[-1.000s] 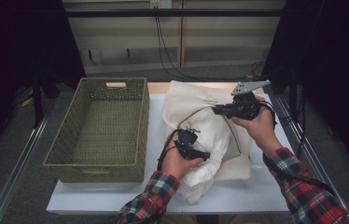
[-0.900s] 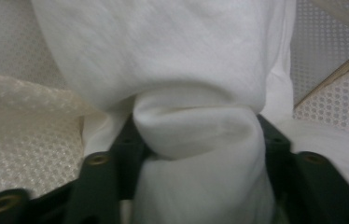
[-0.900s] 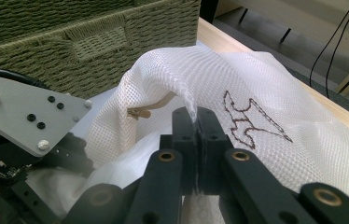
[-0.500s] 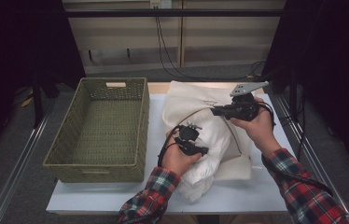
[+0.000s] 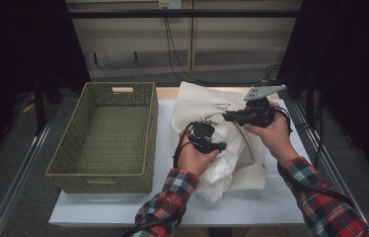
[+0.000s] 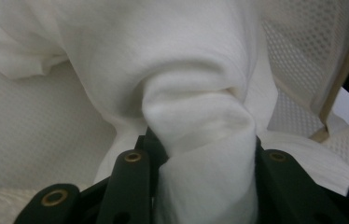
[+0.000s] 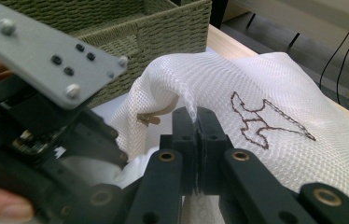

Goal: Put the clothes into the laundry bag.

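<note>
**Now the left jaws have closed on the white cloth inside the mesh bag**

Visibly, the change sits with the left gripper: its jaws have just been closing, and in the left gripper view they now stand clamped on a thick bunched fold of the white garment, which fills the gap between them. Compared with a second ago in the high view, that hand sits slightly higher over the bag, with the cloth gathered up in it.

The right gripper has not shifted; its jaws are pressed together on the rim of the mesh laundry bag, holding the mouth lifted beside the embroidered mark.

Both lie on the white table, right of the woven basket, which stands empty. My reading: the garment is secured and ready to be drawn out of, or pushed deeper into, the bag; which one I cannot tell.
</note>
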Motion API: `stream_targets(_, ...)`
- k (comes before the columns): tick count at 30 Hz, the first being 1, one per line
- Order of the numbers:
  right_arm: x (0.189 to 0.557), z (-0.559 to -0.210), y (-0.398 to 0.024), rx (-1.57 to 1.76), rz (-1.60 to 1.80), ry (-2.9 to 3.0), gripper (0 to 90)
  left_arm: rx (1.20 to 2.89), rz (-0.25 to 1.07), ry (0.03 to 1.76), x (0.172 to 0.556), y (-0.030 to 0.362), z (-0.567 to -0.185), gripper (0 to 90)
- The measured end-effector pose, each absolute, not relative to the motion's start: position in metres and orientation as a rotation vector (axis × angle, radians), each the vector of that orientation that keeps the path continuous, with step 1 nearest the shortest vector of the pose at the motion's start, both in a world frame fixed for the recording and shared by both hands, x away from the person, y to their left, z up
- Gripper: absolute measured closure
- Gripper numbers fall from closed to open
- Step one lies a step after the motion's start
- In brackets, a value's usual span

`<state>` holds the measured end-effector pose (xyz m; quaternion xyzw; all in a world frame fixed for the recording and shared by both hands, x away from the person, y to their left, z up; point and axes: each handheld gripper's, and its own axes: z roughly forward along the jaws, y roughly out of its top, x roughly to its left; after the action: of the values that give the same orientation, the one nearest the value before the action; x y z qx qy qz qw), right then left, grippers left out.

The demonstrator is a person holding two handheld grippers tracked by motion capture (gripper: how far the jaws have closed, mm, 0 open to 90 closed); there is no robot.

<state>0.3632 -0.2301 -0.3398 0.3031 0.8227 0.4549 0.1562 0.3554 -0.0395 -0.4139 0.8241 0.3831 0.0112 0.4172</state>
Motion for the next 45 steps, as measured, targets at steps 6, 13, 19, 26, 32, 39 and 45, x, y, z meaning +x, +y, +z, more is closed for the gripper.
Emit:
stream_targets(6,0.362,-0.338,-0.234,0.876,1.321,2.349,88.3,2.059,0.1,0.942,0.364,-0.044,-0.409,67.0)
stream_targets(13,0.364,-0.339,-0.235,0.887,1.319,2.347,88.3,2.097,0.042,0.873,0.357,-0.054,-0.417,66.4)
stream_targets(19,0.364,-0.341,-0.233,0.887,1.317,2.353,88.3,2.111,0.024,0.838,0.355,-0.059,-0.425,64.2)
stream_targets(26,0.365,-0.344,-0.233,0.884,1.304,2.355,88.3,2.113,0.0,0.886,0.359,-0.057,-0.43,43.9)
stream_targets(32,0.366,-0.346,-0.234,0.895,1.306,2.352,88.3,2.13,0.057,0.901,0.355,-0.049,-0.422,21.7)
stream_targets(39,0.366,-0.346,-0.233,0.898,1.298,2.353,88.2,2.138,0.054,0.913,0.346,-0.032,-0.417,13.2)
stream_targets(45,0.366,-0.347,-0.231,0.898,1.289,2.358,88.2,2.154,0.033,0.924,0.338,-0.029,-0.427,13.6)
